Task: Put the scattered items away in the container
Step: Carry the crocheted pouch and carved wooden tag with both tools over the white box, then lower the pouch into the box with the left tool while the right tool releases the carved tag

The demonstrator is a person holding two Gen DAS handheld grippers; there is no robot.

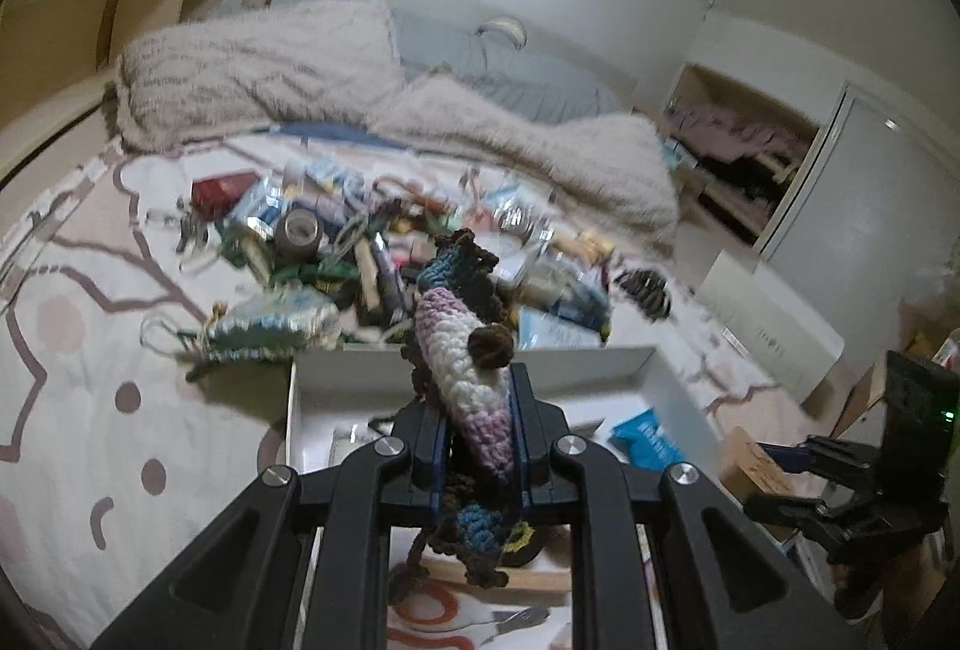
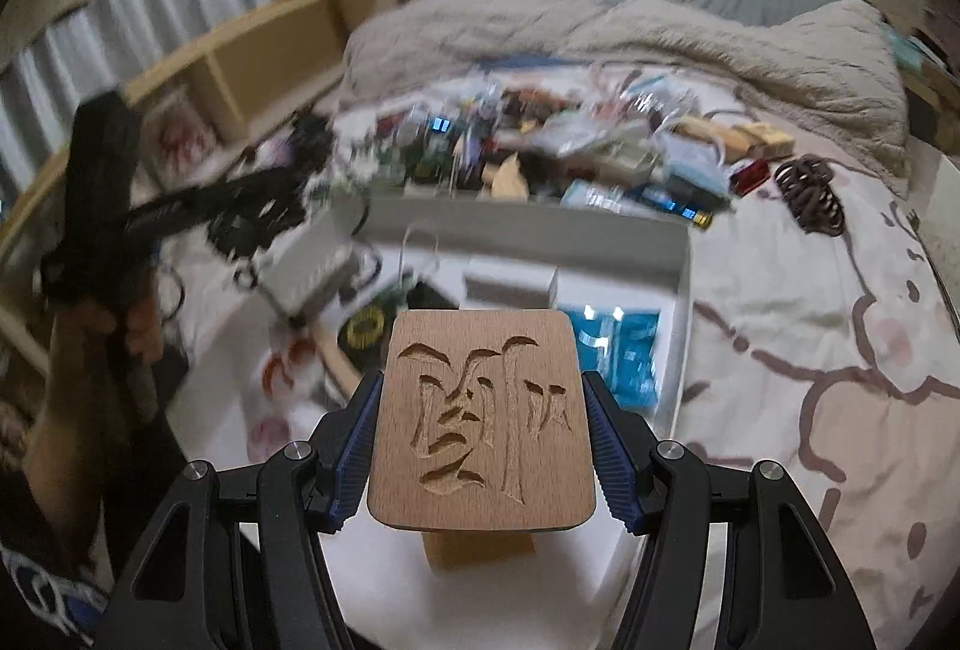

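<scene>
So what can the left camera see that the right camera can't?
Only the left wrist view shows the crochet toy pinched in the left gripper, a tape roll in the pile and a closet.

Only the right wrist view shows the carved wooden board gripped by the right gripper, plus a shelf.

Both show the white box, the blue packet inside it, the clutter pile and the fluffy blanket.

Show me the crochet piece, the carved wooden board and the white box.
crochet piece (image 1: 459, 350), left wrist view, its white and pink middle band.
carved wooden board (image 2: 480, 410), right wrist view, centre of its carved face.
white box (image 1: 576, 368), left wrist view, its far inner wall.
</scene>
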